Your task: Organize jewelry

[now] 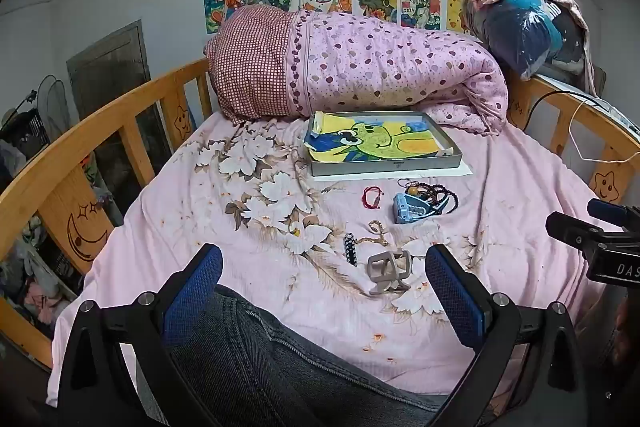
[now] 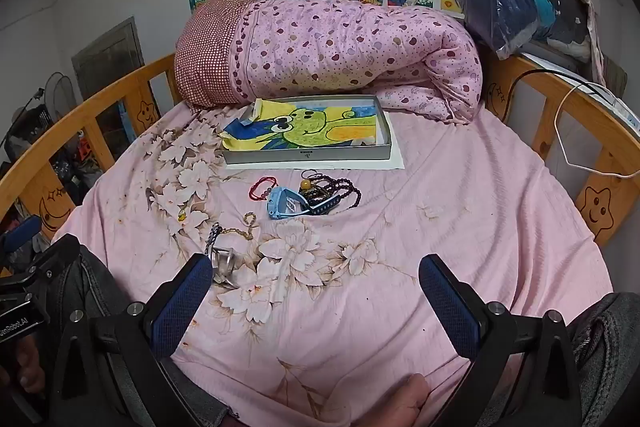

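Note:
Jewelry lies on the pink floral sheet [image 1: 500, 187]: a red cord bracelet [image 1: 372, 196], a blue kids' watch [image 1: 408, 207], dark bead strings [image 1: 440, 195], a gold chain [image 1: 378, 233], a black-white braided piece [image 1: 350, 249] and a silver watch band [image 1: 389, 269]. A shallow grey box [image 1: 384, 165] holding a frog drawing sits behind them. My left gripper [image 1: 324, 291] is open, low in front of the silver band. My right gripper [image 2: 316, 301] is open, empty, right of the band [image 2: 225, 265]. The same items show in the right view: watch [image 2: 286, 205], beads [image 2: 340, 189], box [image 2: 308, 155].
A rolled pink quilt [image 1: 360, 67] lies behind the box. Wooden bed rails [image 1: 100, 131] ring the bed. My denim knee [image 1: 256, 355] sits under the left gripper. A white cable [image 2: 568, 147] hangs on the right rail; bags [image 2: 516, 3] are piled at the back right.

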The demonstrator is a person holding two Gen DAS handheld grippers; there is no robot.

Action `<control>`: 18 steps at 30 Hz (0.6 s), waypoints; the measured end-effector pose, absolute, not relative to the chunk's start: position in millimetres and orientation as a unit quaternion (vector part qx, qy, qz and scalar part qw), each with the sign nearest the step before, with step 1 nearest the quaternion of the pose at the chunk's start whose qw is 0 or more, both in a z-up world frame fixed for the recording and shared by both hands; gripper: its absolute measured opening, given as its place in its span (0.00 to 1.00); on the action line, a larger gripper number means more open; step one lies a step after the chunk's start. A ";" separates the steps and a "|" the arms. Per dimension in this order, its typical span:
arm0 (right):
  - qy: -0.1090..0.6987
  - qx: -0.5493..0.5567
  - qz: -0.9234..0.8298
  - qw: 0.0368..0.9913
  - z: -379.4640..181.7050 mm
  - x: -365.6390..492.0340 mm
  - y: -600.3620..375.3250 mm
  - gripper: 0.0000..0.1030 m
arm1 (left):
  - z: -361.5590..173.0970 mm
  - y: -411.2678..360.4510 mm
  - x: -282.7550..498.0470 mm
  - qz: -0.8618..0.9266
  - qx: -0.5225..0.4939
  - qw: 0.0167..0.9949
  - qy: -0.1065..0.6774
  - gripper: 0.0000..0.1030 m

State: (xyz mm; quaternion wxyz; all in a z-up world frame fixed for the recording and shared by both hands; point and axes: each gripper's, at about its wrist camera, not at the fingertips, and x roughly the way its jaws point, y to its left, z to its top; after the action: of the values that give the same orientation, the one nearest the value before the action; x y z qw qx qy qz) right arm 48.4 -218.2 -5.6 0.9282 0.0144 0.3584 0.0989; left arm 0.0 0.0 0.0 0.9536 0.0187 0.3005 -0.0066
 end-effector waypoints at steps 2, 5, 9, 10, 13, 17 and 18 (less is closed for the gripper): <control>0.358 0.015 0.099 0.928 -5.5 48.1 -218.2 1.00 | 0.1 0.0 -0.1 -0.006 0.019 0.954 0.299 0.96; 0.357 0.015 0.099 0.929 -5.6 48.0 -218.2 1.00 | 0.0 0.1 -0.1 -0.007 0.018 0.954 0.299 0.96; 0.356 0.014 0.099 0.929 -5.6 47.1 -218.1 1.00 | 0.1 0.1 -0.2 -0.007 0.018 0.955 0.298 0.96; 0.357 0.015 0.099 0.929 -5.6 47.2 -218.1 1.00 | 0.1 0.2 -0.2 -0.007 0.019 0.955 0.297 0.96; 0.356 0.015 0.099 0.929 -5.5 47.6 -218.3 1.00 | 0.2 0.7 0.3 -0.007 0.020 0.955 0.297 0.96; 0.356 0.015 0.099 0.929 -5.5 48.1 -218.7 1.00 | 0.0 0.3 0.0 -0.006 0.019 0.955 0.297 0.96; 0.356 0.015 0.099 0.929 -5.6 48.3 -218.7 1.00 | 0.1 0.0 -0.2 -0.006 0.020 0.955 0.296 0.96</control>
State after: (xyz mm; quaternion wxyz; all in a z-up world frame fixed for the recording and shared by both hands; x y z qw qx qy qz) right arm 48.3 -218.7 -5.6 0.9290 0.0147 0.3564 0.0990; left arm -0.2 0.0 0.1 0.9549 0.0198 0.2963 -0.0060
